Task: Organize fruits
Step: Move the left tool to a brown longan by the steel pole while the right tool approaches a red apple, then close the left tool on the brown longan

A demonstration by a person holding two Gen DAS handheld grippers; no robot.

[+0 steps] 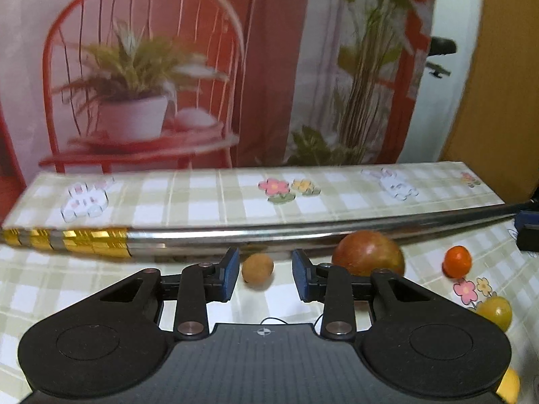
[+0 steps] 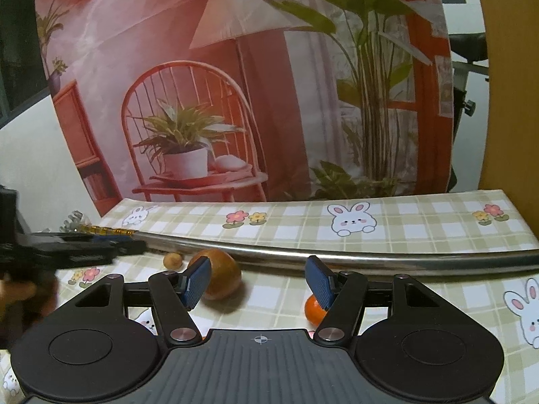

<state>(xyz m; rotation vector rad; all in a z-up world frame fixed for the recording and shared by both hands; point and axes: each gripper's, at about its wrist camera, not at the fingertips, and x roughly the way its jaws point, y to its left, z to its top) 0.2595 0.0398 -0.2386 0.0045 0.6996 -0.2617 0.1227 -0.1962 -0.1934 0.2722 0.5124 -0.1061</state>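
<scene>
Two wrist views look across a table covered in a green-checked cloth [image 1: 202, 202] printed with rabbits and flowers. A long metal bar [image 1: 303, 232] with gold bands at its left end crosses the cloth, and behind it hangs a printed backdrop [image 2: 202, 101] of a red chair and potted plants.

In the left wrist view, the left gripper [image 1: 266, 274] has its blue pads set narrowly apart with a gap between them. A small tan round fruit [image 1: 257, 269] shows in that gap, on the cloth just before the bar. The pads do not press on it, and whether it lies between the pads or beyond them is hard to tell. To its right sits a large reddish-brown fruit [image 1: 369, 256], its lower part hidden by the gripper's linkage. Further right are a small orange fruit [image 1: 457, 262] and a yellow-green fruit [image 1: 495, 311], partly cut off by the gripper body. A yellow shape [image 1: 508, 387] at the lower right corner is mostly hidden and cannot be identified. This view is slightly blurred.

In the right wrist view, the right gripper [image 2: 259, 284] stands moderately wide with nothing between its pads. The reddish-brown fruit sits behind its left pad, and the orange fruit is half hidden behind its right pad. The left gripper enters as a dark blur at the left edge.
</scene>
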